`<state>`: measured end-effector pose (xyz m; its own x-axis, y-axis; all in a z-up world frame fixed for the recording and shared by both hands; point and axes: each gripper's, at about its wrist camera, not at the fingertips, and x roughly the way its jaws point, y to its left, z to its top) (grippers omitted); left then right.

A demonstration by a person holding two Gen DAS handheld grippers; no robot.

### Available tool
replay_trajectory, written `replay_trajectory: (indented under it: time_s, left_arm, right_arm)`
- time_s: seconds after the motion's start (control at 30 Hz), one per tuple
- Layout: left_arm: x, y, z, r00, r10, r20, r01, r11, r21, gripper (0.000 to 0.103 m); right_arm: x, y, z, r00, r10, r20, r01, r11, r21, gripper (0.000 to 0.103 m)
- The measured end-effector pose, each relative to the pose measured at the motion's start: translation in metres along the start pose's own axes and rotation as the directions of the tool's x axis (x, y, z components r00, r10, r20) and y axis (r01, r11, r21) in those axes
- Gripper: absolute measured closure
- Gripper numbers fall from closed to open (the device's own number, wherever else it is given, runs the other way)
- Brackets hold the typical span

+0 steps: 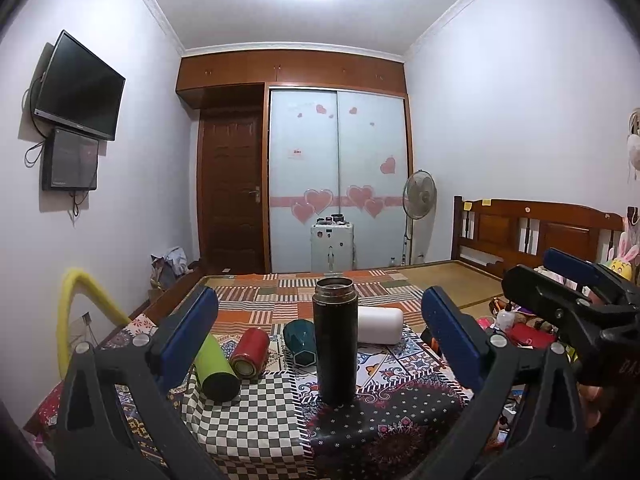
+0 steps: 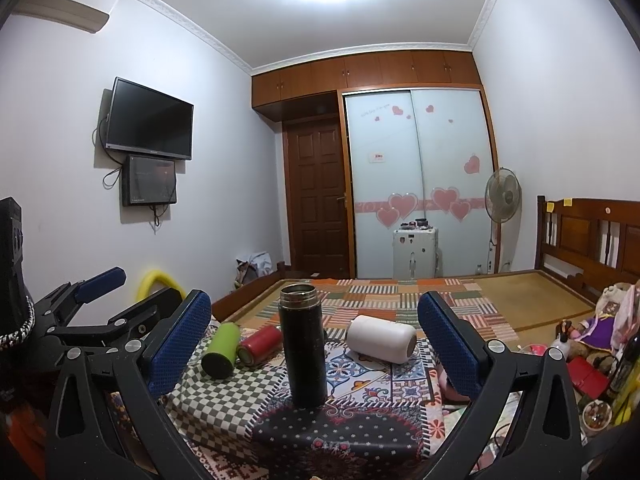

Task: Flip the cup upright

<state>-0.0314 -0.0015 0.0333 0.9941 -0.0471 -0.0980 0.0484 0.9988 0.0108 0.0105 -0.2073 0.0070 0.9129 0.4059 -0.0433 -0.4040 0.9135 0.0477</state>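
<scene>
A tall black flask (image 1: pixel 335 340) stands upright on the patterned cloth, open end up; it also shows in the right wrist view (image 2: pixel 303 346). Behind it lie a green cup (image 1: pixel 214 372) (image 2: pixel 221 350), a red cup (image 1: pixel 250 348) (image 2: pixel 260 345), a teal cup (image 1: pixel 301 342) and a white cup (image 1: pixel 379 325) (image 2: pixel 382 338), all on their sides. The teal cup is hidden in the right wrist view. My left gripper (image 1: pixel 320 332) is open and empty, the flask between its pads. My right gripper (image 2: pixel 316 338) is open and empty, also back from the flask.
The patterned cloth (image 1: pixel 256 412) covers the near part of a bed. Toys and small clutter (image 2: pixel 592 344) lie at the right. A yellow tube (image 1: pixel 74 312) stands at the left. The right gripper shows at the right of the left wrist view (image 1: pixel 576 300).
</scene>
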Motion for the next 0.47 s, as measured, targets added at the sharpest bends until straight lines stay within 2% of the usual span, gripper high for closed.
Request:
replay_trajectory:
  time_s: [0.47]
  left_arm:
    - [0.0013,-0.0019,-0.0009,1.000,0.005,-0.004,-0.005,1.000,-0.004,0.000]
  right_arm:
    - [0.0009,0.0016,-0.0001,1.000,0.002,0.002,-0.002,1.000,-0.002,0.000]
